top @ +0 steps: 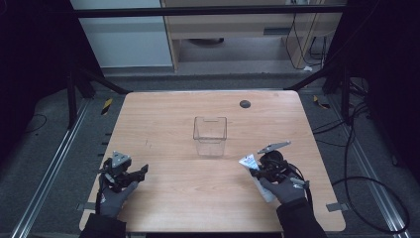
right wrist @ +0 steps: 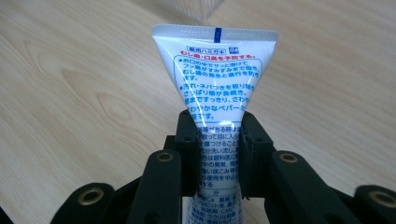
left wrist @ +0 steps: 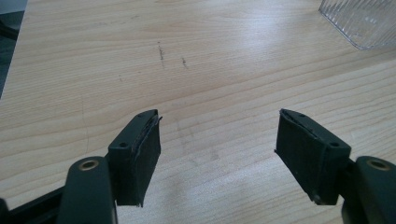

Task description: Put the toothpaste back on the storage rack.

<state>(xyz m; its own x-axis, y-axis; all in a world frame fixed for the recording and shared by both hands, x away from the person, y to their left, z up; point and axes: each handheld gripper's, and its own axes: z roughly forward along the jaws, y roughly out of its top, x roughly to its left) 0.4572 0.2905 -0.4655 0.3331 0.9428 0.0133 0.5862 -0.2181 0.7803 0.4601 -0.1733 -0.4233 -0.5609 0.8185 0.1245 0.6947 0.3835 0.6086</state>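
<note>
My left gripper rests near the table's front-left edge, jaws apart and holding nothing. The clear bin stands mid-table. My right gripper pinches the toothpaste tube across its middle, crimped end pointing ahead and left toward the nearby bin.

Wooden table bears a clear container, seemingly empty

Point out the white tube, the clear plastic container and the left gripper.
white tube [right wrist: 215, 70]: right gripper view, on the printed flat end above the jaws.
clear plastic container [top: 210, 136]: high view, on its front wall.
left gripper [left wrist: 217, 149]: left gripper view, midway between its open jaw tips.
</note>
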